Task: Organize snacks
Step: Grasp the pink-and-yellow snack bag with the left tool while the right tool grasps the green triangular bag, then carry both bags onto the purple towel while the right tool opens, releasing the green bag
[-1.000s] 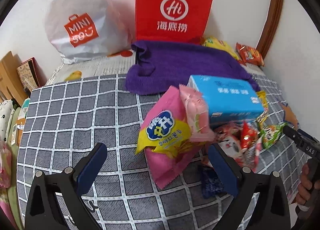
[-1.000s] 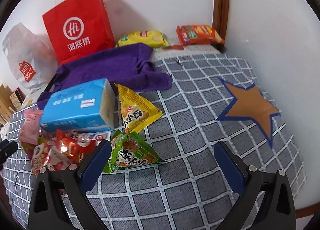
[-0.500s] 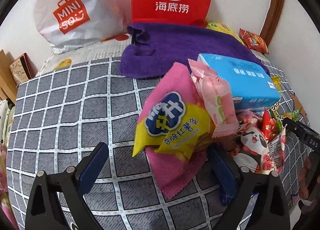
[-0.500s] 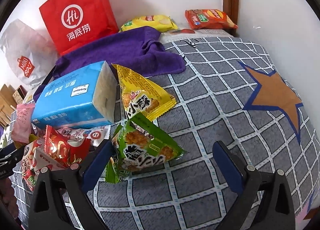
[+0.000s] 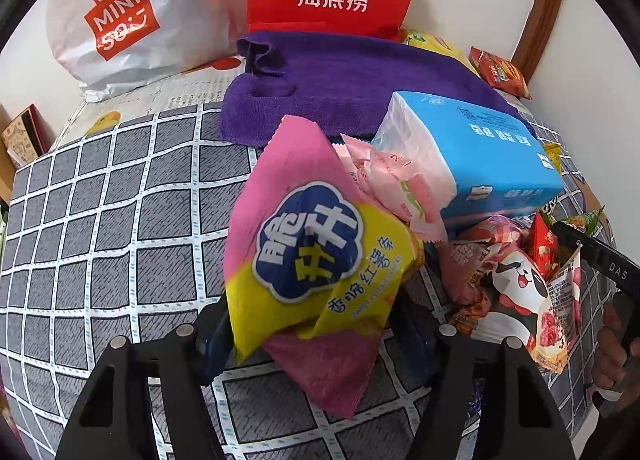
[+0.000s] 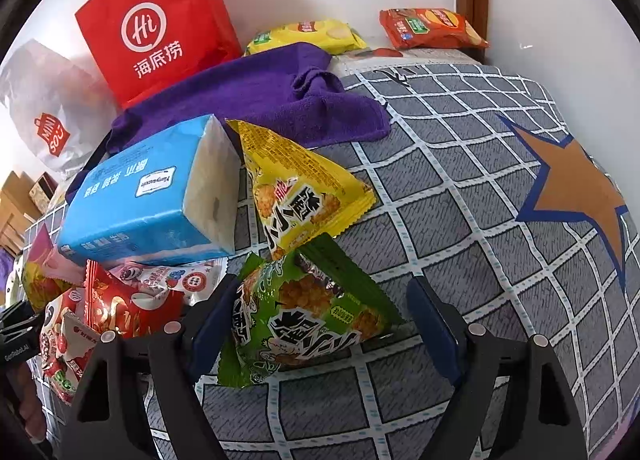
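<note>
2 packets bracketed at once on checked cloth (image 6: 460, 220). Pink-yellow snack bag (image 5: 316, 260) seen between closing jaws of left gripper (image 5: 316, 334), long axis running away from them. Green snack packet (image 6: 308, 316) lies crosswise between closing jaws of right gripper (image 6: 320, 324); right pad not yet touching.

Left gripper (image 5: 316, 336) pads behind pink snack bag (image 5: 316, 260)
</note>
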The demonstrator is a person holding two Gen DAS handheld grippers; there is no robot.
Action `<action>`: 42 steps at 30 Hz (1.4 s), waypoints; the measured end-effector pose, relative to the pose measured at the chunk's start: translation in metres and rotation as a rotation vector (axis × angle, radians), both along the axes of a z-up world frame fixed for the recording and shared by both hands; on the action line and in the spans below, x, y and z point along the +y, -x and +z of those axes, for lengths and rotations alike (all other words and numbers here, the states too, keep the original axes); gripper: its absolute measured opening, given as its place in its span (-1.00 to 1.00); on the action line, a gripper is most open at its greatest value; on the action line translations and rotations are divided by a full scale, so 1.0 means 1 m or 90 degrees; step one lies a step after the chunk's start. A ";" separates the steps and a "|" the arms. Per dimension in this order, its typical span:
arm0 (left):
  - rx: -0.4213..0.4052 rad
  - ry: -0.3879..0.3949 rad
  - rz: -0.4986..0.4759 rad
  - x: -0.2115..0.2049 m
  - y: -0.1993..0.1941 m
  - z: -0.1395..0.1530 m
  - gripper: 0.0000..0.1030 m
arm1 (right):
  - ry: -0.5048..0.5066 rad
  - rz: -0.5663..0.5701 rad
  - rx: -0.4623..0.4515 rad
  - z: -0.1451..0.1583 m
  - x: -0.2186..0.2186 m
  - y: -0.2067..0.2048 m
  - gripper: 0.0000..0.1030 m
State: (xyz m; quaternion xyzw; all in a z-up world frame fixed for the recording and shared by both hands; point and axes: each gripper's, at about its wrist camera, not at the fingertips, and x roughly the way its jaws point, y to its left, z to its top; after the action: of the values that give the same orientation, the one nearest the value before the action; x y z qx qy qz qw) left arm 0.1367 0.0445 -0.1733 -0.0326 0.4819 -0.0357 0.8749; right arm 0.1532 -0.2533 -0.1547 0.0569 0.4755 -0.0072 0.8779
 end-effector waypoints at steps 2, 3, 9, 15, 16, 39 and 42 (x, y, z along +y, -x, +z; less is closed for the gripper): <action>-0.002 0.000 -0.001 0.000 0.000 0.000 0.28 | 0.005 0.005 -0.003 0.000 0.001 0.000 0.57; -0.002 0.000 0.000 0.001 0.000 0.000 0.28 | 0.008 0.007 -0.003 0.000 0.001 0.000 0.56; 0.003 0.008 0.002 0.004 0.001 0.001 0.26 | 0.020 0.019 -0.018 0.005 0.004 0.007 0.34; 0.005 0.014 0.015 0.010 0.007 0.003 0.22 | 0.015 0.023 -0.028 0.009 -0.001 0.016 0.28; 0.006 0.016 0.018 0.010 0.008 0.003 0.22 | 0.014 0.022 -0.029 0.010 -0.002 0.018 0.27; -0.023 0.059 0.034 0.017 0.055 0.035 0.20 | -0.024 0.032 -0.069 0.044 -0.002 0.071 0.01; -0.029 0.061 0.031 0.014 0.061 0.042 0.20 | -0.018 0.037 -0.081 0.053 0.003 0.079 -0.01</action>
State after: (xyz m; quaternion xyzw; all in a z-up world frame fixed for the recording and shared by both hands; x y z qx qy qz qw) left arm 0.0757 0.0584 -0.1310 -0.0849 0.4584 -0.0384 0.8838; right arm 0.0737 -0.2507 -0.1020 0.0558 0.4204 0.0289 0.9052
